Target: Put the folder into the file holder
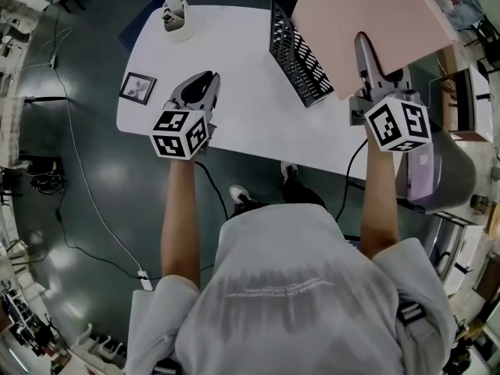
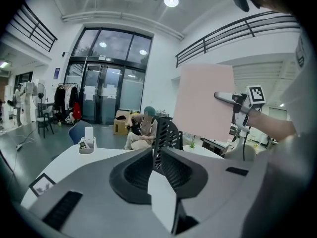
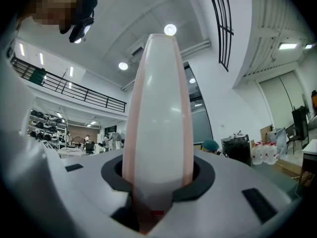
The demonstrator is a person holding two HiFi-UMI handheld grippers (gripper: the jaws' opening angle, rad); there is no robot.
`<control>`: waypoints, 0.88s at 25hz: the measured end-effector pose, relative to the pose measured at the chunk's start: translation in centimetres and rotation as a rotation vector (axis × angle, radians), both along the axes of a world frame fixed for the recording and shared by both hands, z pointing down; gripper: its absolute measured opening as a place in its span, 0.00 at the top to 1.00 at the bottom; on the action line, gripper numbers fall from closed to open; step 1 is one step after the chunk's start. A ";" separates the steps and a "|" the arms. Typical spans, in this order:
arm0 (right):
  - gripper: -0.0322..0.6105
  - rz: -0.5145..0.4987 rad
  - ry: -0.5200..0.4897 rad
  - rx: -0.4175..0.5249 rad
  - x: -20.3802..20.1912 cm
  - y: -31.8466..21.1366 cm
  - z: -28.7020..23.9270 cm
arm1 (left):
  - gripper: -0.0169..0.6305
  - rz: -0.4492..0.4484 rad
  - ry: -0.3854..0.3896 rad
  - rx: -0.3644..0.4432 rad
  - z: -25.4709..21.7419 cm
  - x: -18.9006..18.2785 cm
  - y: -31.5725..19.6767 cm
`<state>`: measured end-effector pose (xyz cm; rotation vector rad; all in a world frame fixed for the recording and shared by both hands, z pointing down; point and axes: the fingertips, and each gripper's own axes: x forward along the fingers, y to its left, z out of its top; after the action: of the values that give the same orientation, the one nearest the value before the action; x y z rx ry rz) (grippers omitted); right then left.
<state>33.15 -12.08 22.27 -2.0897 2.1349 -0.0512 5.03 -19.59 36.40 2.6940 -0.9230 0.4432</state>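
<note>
The right tool [image 1: 363, 47] pinches the pink folder [image 1: 375, 18] near its lower edge. It holds the sheet up in the air over the far right part of the white surface [image 1: 234, 139], tilted. In the right gripper view the jaws of this tool [image 3: 157, 192] close on the folder [image 3: 158, 108], which is seen edge-on and rises straight up between them. The black mesh file holder [image 1: 298, 53] stands on the surface just left of the folder. In the head view the folder's lower left edge overlaps the holder's right side, but the folder is not inside it. From the left gripper view the folder [image 2: 205, 100] hangs above and to the right of the holder [image 2: 167, 133]. The left tool [image 1: 205, 80] hovers over the near middle of the surface, its jaws pressed together with nothing between them [image 2: 159, 167]. A small framed picture [image 1: 138, 88] lies near the left edge, and a white cup [image 1: 176, 14] stands at the far left corner.
</note>
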 end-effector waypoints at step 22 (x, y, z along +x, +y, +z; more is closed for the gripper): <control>0.68 -0.060 0.067 -0.030 -1.2 -4.0 9.2 | 0.88 -0.165 -0.069 -0.080 5.1 -3.3 1.2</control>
<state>31.99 -16.12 31.50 -2.0710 2.2492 -0.0201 1.77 -18.43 41.54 2.5210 -1.1119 0.5277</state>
